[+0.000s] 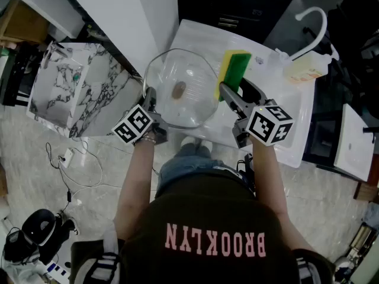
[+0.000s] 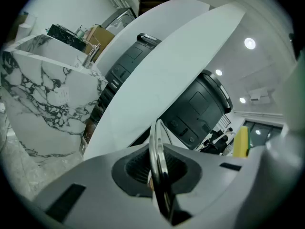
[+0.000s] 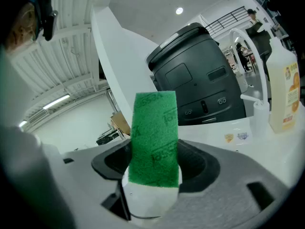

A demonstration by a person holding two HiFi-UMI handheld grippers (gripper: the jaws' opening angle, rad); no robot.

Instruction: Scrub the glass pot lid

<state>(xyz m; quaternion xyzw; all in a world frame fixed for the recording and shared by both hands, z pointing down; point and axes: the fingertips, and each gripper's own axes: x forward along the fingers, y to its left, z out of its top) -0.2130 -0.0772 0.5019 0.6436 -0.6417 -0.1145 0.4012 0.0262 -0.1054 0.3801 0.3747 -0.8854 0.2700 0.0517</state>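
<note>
The lid (image 1: 190,102) is a round dome of clear glass with a thin bright metal rim and a small brownish knob at its centre. From above it shows nearly its full face, held clear over the white table (image 1: 296,129). Its near left edge is pinched in the left hand-held gripper (image 1: 149,97). In the left gripper view the rim (image 2: 159,162) runs edge-on between the closed jaws.

The sponge (image 1: 235,68) is a yellow block with a green scouring face, just beside the lid's right rim. It is clamped by its lower end in the right hand-held gripper (image 1: 235,91). In the right gripper view its green face (image 3: 153,144) stands upright, bearing faint printed lettering.
</note>
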